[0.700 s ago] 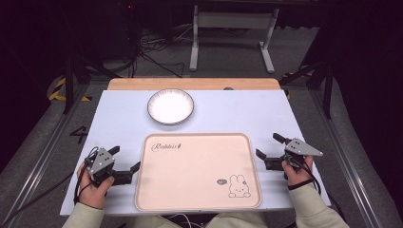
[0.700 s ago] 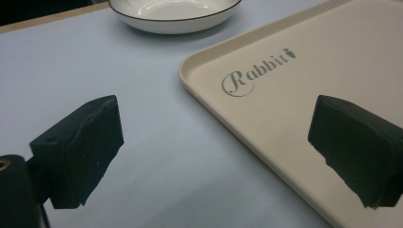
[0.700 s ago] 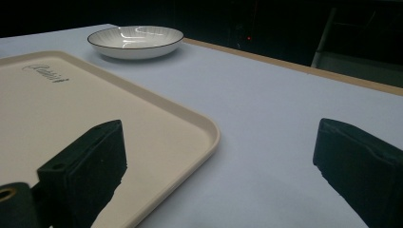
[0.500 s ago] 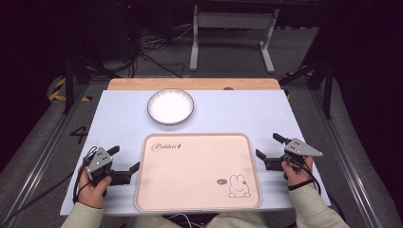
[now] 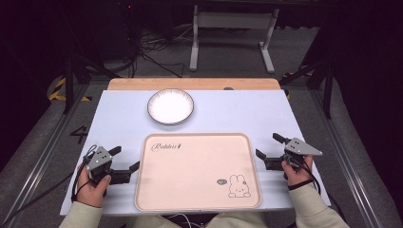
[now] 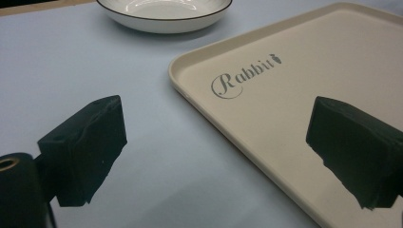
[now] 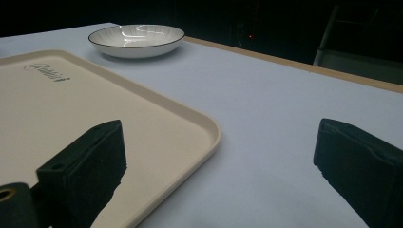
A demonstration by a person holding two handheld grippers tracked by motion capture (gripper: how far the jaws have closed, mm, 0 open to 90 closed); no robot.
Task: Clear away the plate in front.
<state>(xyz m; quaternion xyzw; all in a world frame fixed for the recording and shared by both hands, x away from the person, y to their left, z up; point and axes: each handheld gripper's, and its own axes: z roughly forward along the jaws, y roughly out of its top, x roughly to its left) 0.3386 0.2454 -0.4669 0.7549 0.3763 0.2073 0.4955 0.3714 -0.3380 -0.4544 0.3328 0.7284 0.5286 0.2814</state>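
A person's left claw and right claw rest low on the table at either side of the cream tray, each hand gripping from behind, forearms angled in from the near edge. Both claws gape wide, released, grasping nothing. Beyond the tray's far edge sits a white bowl.

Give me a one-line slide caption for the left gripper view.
Open left tongs straddle the near-left rim of the cream rabbit tray, white plate beyond.
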